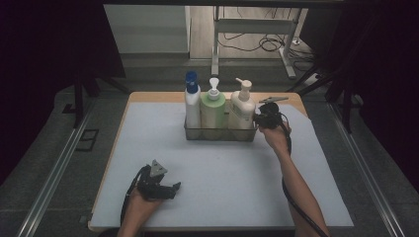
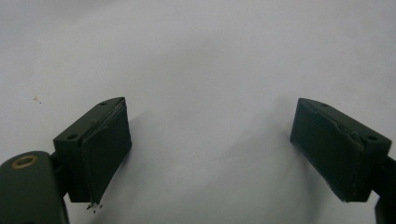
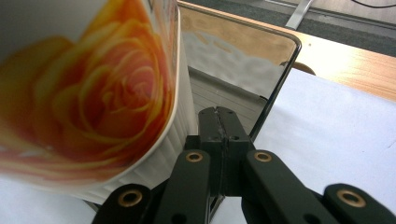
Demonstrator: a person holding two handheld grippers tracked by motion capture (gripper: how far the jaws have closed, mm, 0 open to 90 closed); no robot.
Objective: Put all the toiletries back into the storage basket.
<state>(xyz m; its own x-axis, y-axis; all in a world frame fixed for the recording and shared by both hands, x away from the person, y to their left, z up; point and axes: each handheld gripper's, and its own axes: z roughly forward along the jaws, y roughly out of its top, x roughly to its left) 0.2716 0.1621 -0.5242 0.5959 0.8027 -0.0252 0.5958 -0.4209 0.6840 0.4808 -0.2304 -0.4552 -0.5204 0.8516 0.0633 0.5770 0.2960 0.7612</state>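
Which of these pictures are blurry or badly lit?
High view: dim, dark edges, bottles still readable. Right gripper view: the rose-printed bottle is close and out of focus, and the clear basket wall reflects. Left gripper view: evenly lit, soft shadows under the fingers.

Glossy plastic bottle [image 3: 88, 93], clear smooth tray [image 3: 261, 70], matt sheet [image 2: 196, 56]

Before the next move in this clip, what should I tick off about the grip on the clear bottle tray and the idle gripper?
1. Right gripper jaws shut on the end wall of the clear plastic tray: ok.
2. White blue-capped bottle, green pump bottle and white pump bottle upright in the tray: ok.
3. Left gripper open, nothing between its jaws: ok.
4. White mat in front of the tray free: ok.
5. Grip firm enough to drag the tray: cannot tell.
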